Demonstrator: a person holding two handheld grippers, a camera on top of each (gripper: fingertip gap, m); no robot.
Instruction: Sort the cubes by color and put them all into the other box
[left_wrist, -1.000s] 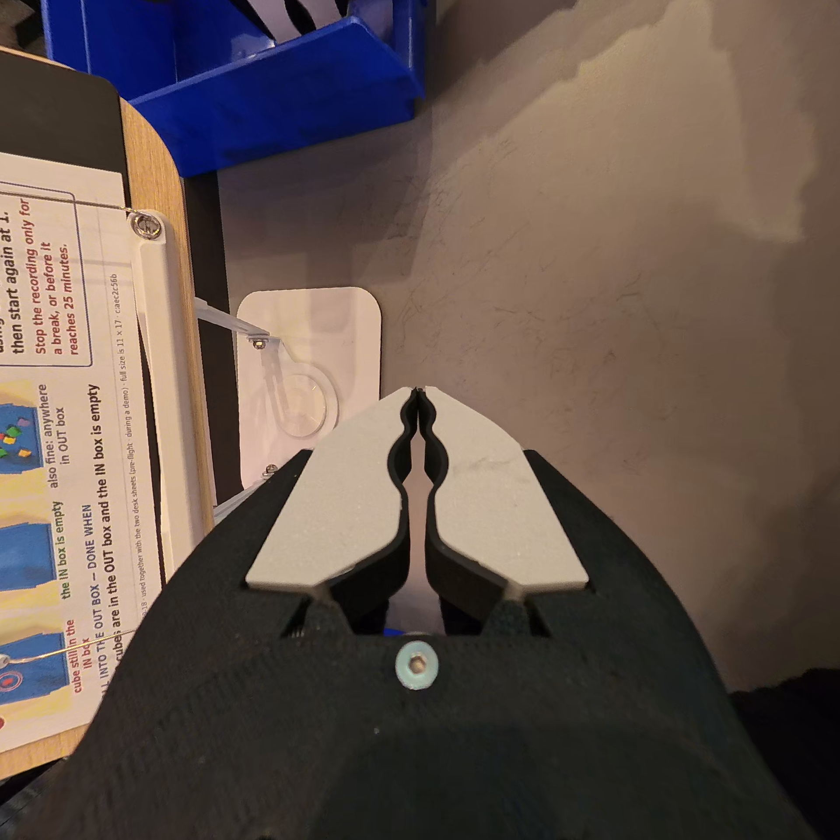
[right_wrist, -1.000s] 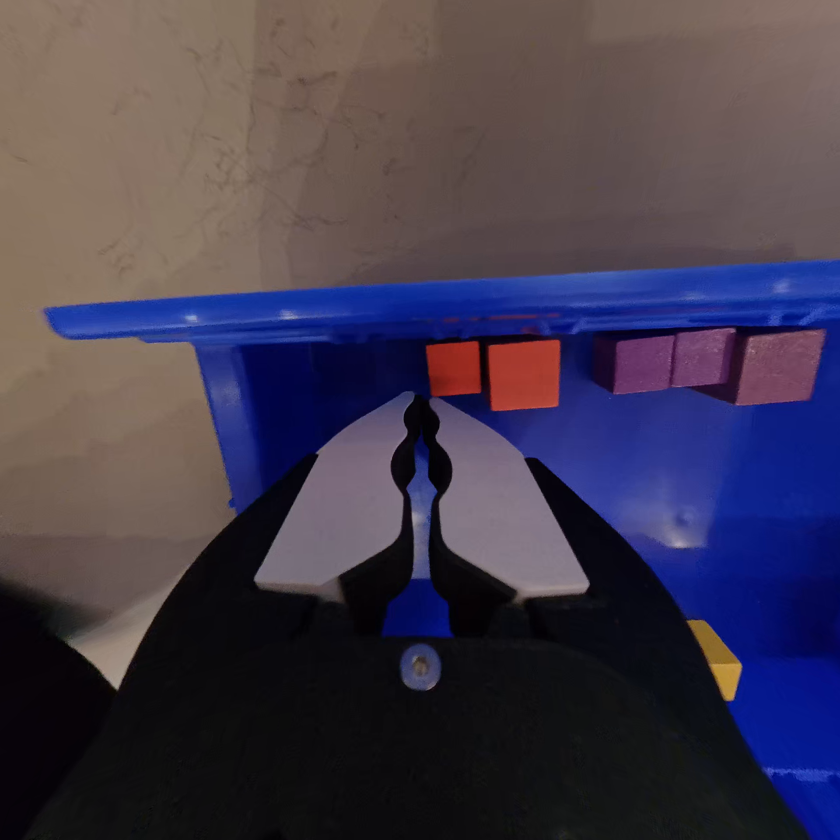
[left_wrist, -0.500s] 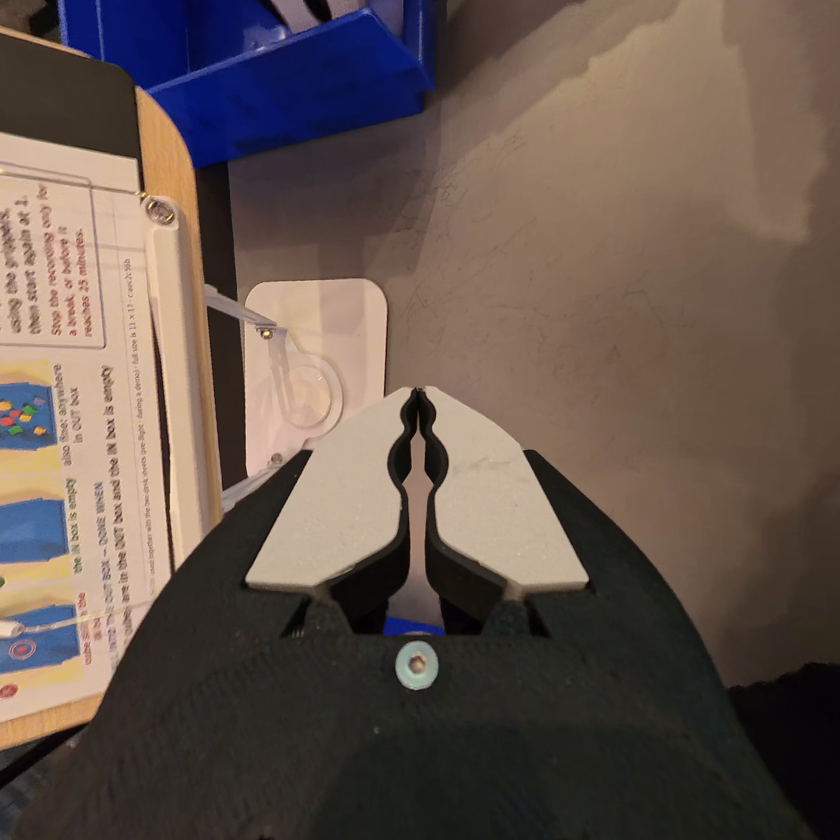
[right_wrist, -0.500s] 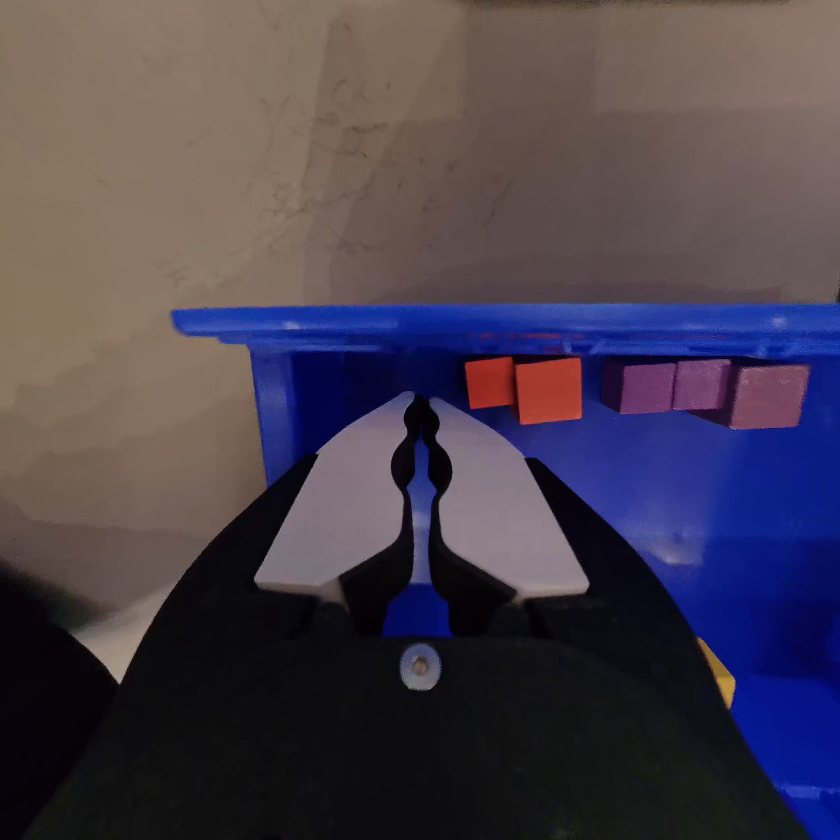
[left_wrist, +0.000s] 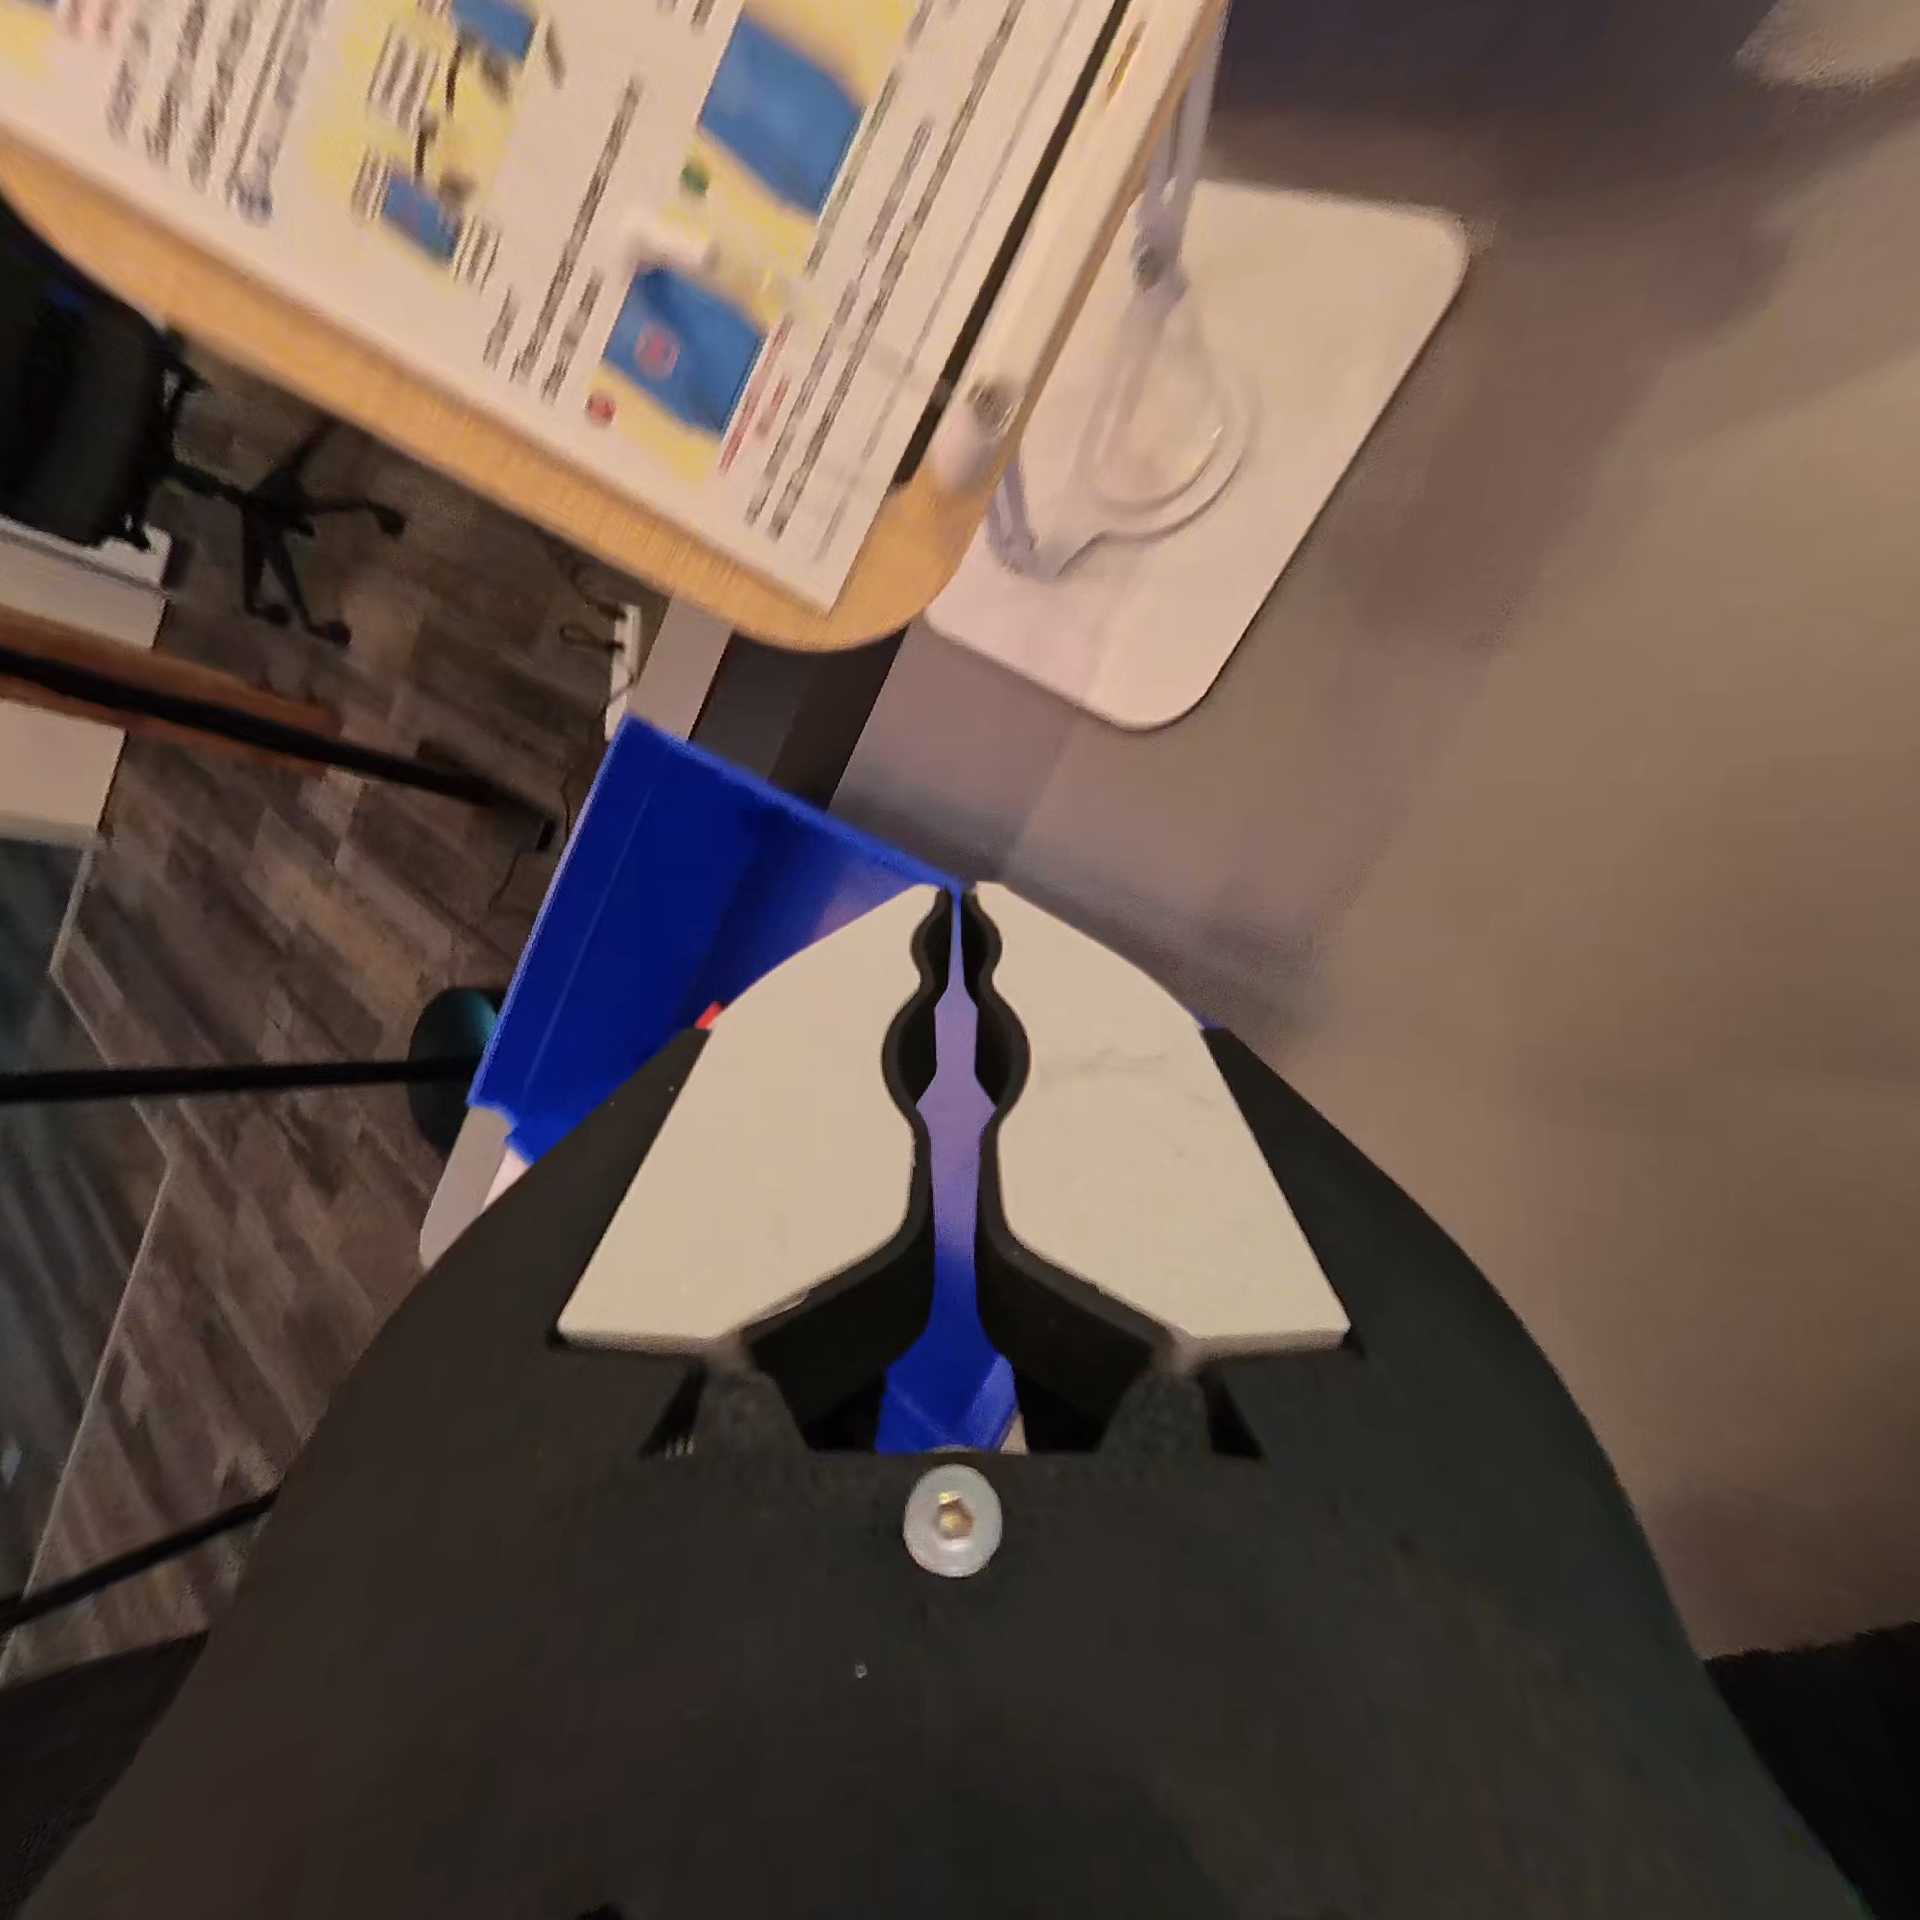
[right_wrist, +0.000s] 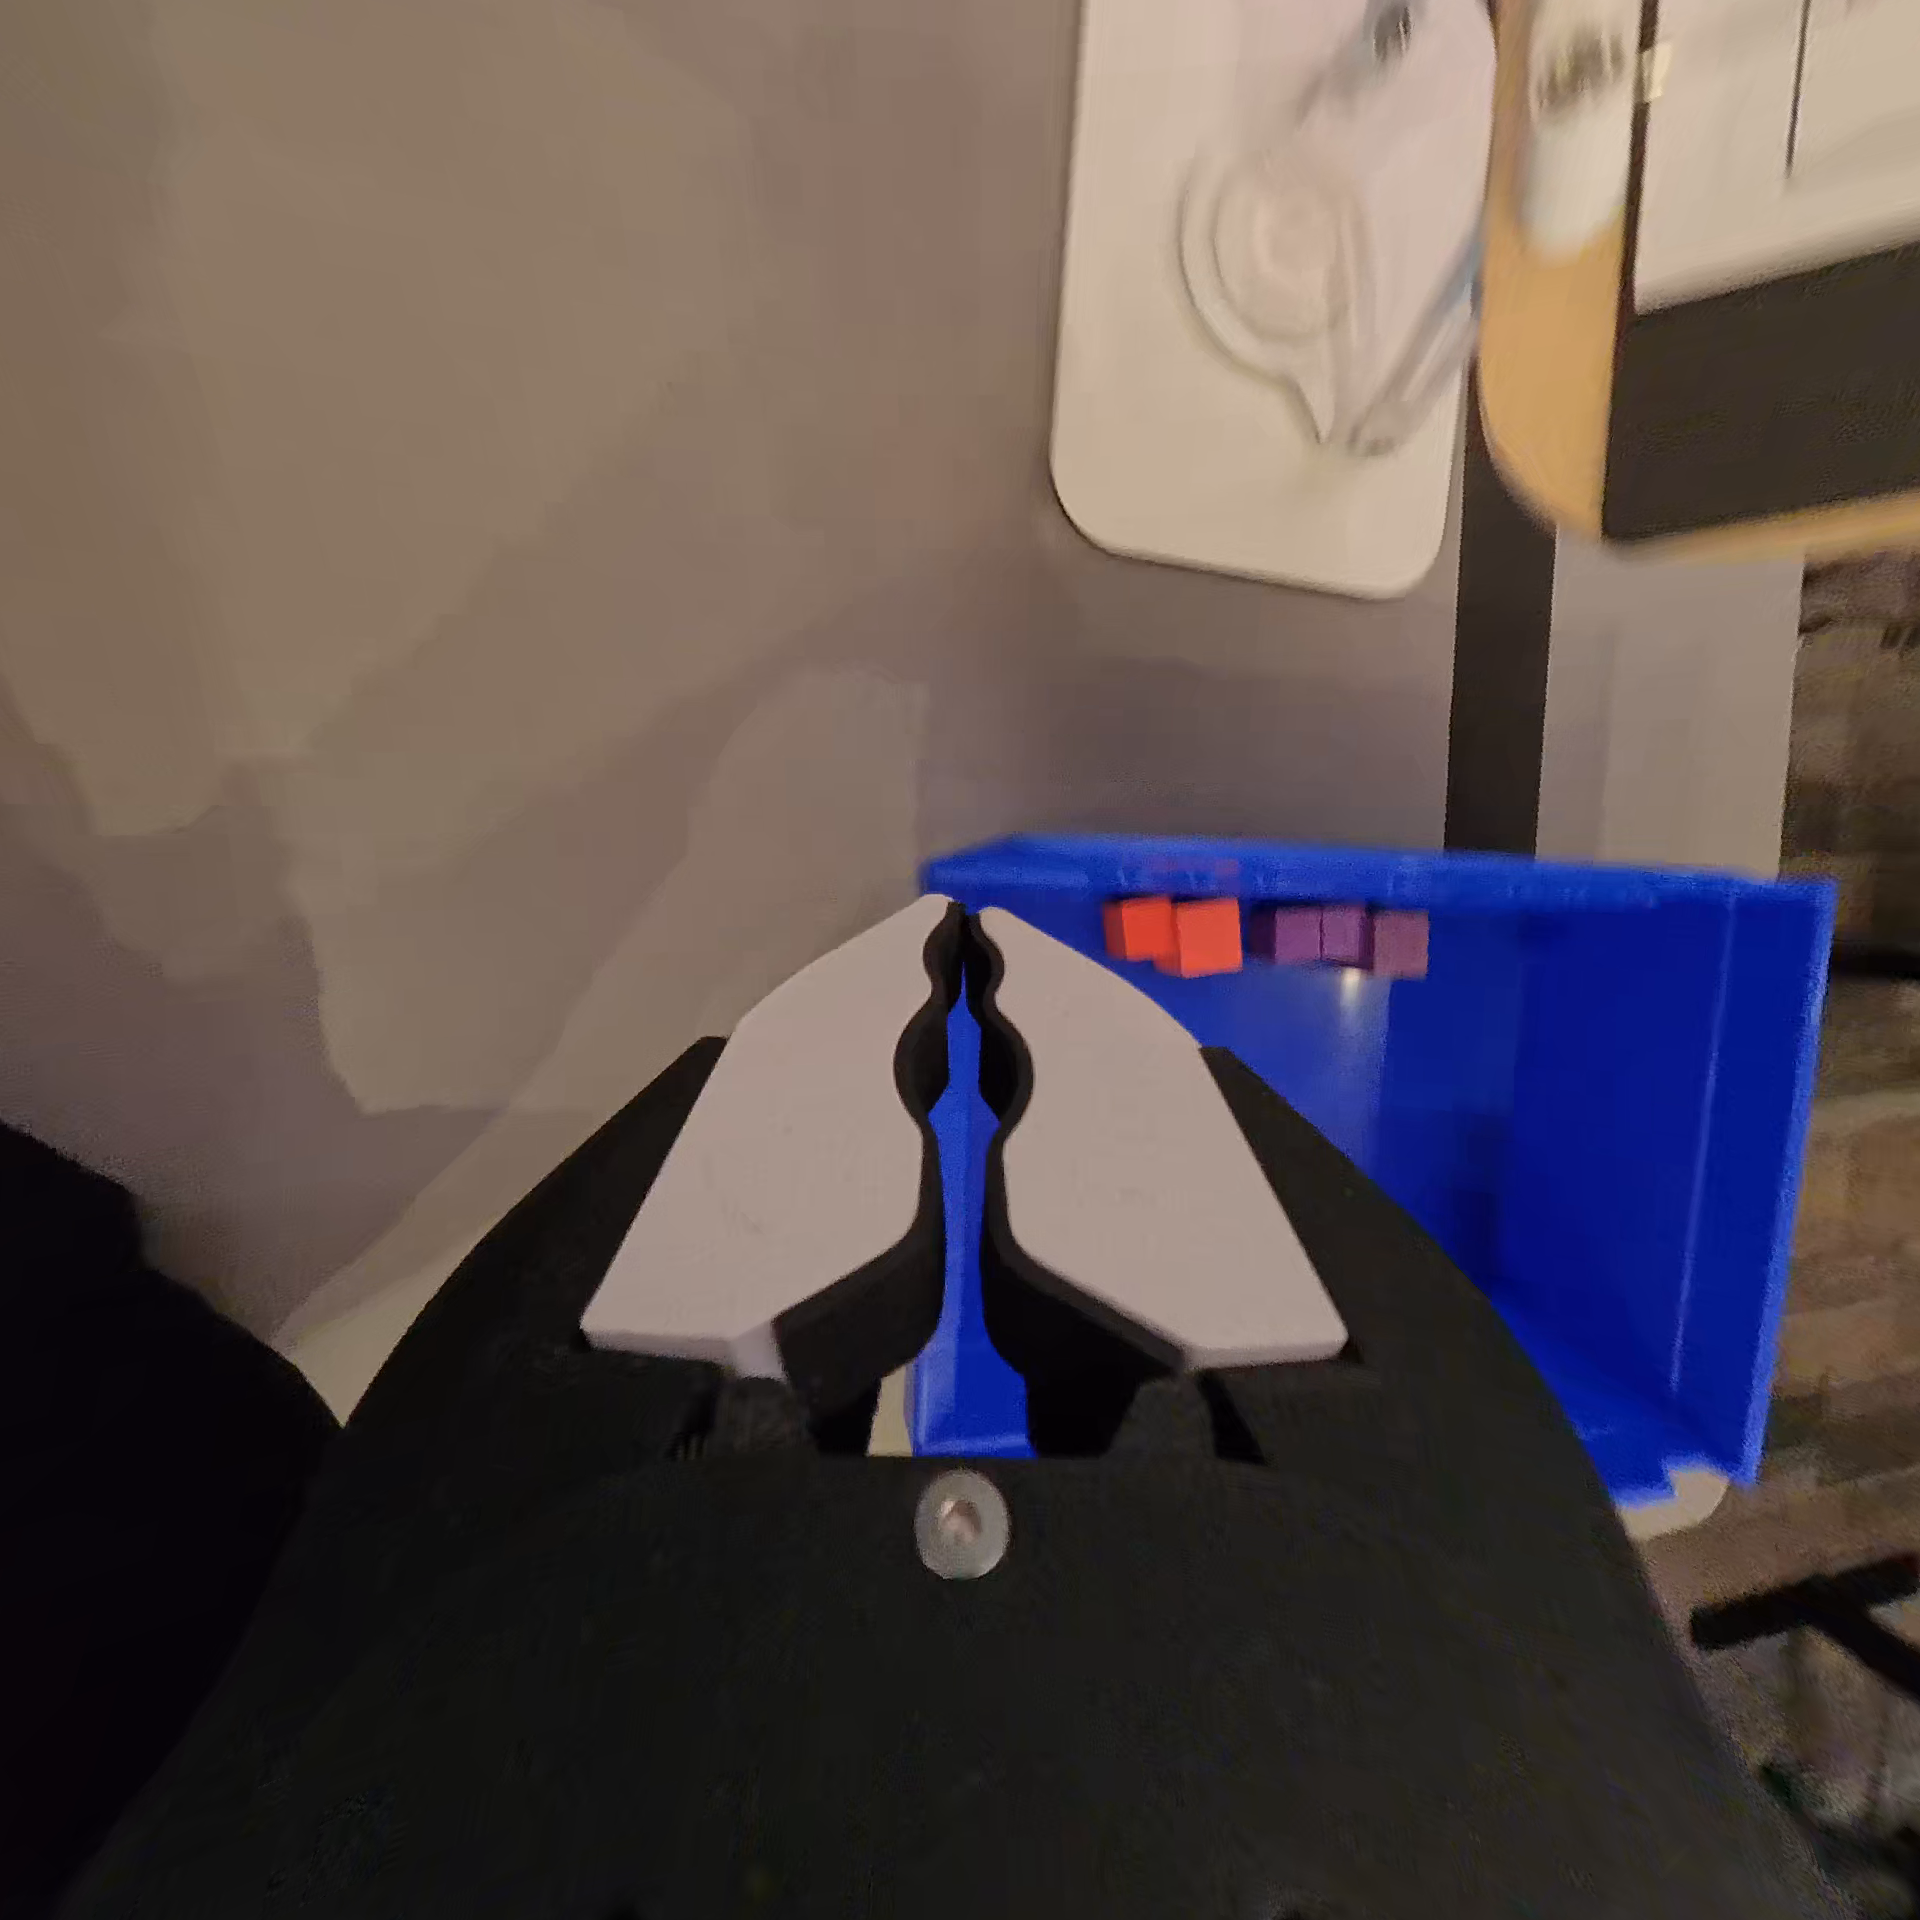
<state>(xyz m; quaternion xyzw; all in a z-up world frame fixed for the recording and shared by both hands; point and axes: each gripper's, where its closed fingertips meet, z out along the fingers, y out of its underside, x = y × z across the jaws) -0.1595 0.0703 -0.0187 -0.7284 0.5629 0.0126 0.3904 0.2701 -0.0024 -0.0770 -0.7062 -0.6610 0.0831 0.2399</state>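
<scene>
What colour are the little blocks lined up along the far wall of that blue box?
Two orange cubes on the left, three purple cubes beside them; clearest in the right wrist view.

**Open counter to the left of the box, clutter above and to its right**

In the right wrist view, the grey counter (right_wrist: 468, 520) lies bare left of the blue box (right_wrist: 1558, 1143). Inside the box, orange cubes (right_wrist: 1174, 932) and purple cubes (right_wrist: 1340, 935) line the far wall; the floor nearer the open side is free. Behind the box stand a dark post (right_wrist: 1496, 675), a white pad (right_wrist: 1268, 312) and an overhanging wooden board (right_wrist: 1538, 312). In the left wrist view, that board (left_wrist: 623, 488) with its instruction sheet (left_wrist: 623, 187) blocks the upper left; thin black rods (left_wrist: 239, 1075) cross the floor at the left.
</scene>
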